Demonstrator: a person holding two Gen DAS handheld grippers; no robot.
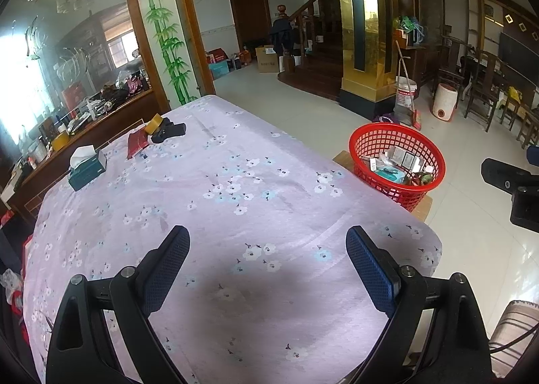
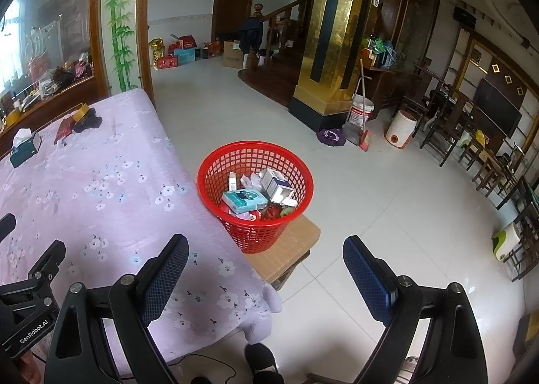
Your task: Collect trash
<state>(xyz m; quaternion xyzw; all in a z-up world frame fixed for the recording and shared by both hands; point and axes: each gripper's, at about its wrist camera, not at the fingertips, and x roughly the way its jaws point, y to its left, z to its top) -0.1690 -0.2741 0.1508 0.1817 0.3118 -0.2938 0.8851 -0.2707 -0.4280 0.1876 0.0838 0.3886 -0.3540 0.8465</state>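
The left gripper point(image 1: 267, 242) is held wide apart above the near part of the tabletop point(image 1: 235, 188), with nothing between its blue-padded fingers point(image 1: 170, 266). The right gripper point(image 2: 266, 249) is likewise spread wide and empty, positioned over the tabletop's near corner and the white tiled floor point(image 2: 387, 215).

The tabletop is covered by a lilac cloth printed with small flowers. At its far end a tissue box point(image 1: 88, 170), a red packet point(image 1: 136, 144), a roll of brown tape point(image 1: 153, 124) and a black object point(image 1: 168, 131) are located.

The trash is found in a red plastic basket point(image 2: 215, 168), which is set on a low wooden stool point(image 2: 286, 249) just beside the tabletop. A teal and white packet point(image 2: 244, 200) and a white carton point(image 2: 276, 185) are seen among its contents.
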